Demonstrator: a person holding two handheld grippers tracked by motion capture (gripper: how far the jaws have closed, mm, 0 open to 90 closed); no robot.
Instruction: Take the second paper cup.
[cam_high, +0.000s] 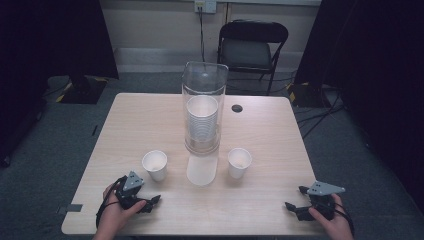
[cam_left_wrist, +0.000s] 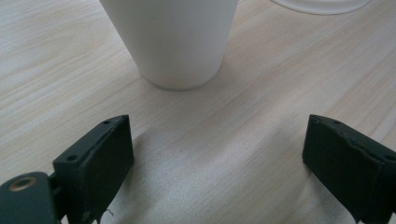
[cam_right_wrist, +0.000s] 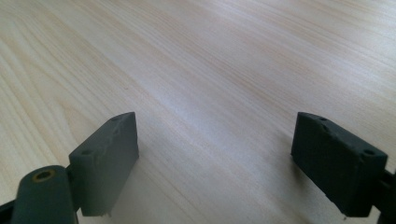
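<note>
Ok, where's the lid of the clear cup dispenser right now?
In the high view the lid lies flat on the table, just in front of the clear dispenser, between the two loose paper cups.

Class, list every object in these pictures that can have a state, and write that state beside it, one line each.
Left white paper cup: upright, empty, standing free.
Right white paper cup: upright, standing free.
Tall clear plastic cylinder: upright, holding a stack of white cups.
White lid: lying flat on the light wooden table.
Left gripper: open, holding nothing.
Right gripper: open, holding nothing.
Black folding chair: unfolded, unoccupied.
</note>
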